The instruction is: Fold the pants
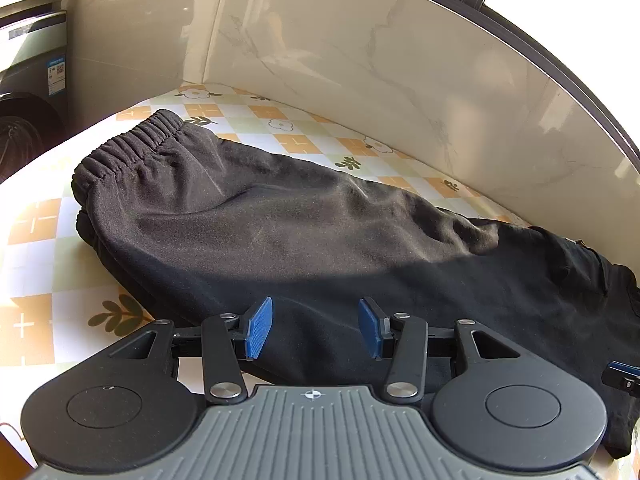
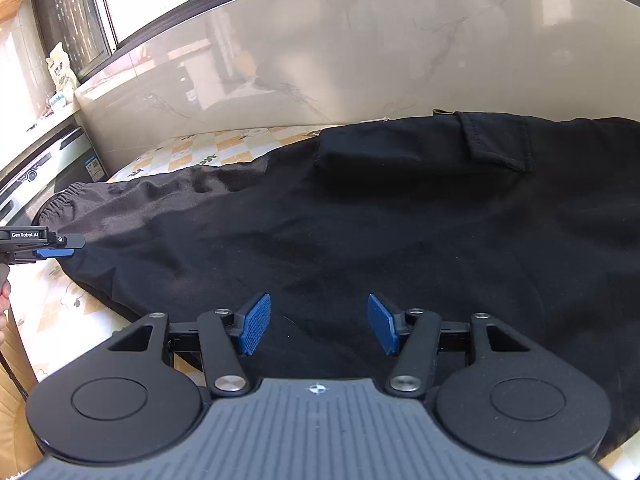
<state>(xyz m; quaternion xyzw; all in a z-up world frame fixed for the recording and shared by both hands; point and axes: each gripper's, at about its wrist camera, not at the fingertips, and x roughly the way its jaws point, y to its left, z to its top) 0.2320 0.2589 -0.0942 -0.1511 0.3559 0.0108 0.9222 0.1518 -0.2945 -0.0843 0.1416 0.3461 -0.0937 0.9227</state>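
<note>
Black pants (image 1: pixel 320 232) lie lengthwise on the patterned tablecloth (image 1: pixel 36 220), legs stacked, the elastic cuff (image 1: pixel 128 148) at the far left. In the right wrist view the pants (image 2: pixel 360 220) fill the middle, with a pocket flap (image 2: pixel 496 140) at the upper right. My left gripper (image 1: pixel 316 326) is open and empty just above the near edge of the leg. My right gripper (image 2: pixel 318 322) is open and empty over the near edge of the wider part. The left gripper also shows in the right wrist view (image 2: pixel 60 246) at the left edge, by the leg.
A marble-look wall (image 1: pixel 360 60) runs right behind the table. A washing machine (image 1: pixel 32 80) stands beyond the table's left end. A window frame (image 2: pixel 80 20) and a white bag (image 2: pixel 60 72) are at the upper left. The right gripper's tip (image 1: pixel 624 374) shows at the right edge.
</note>
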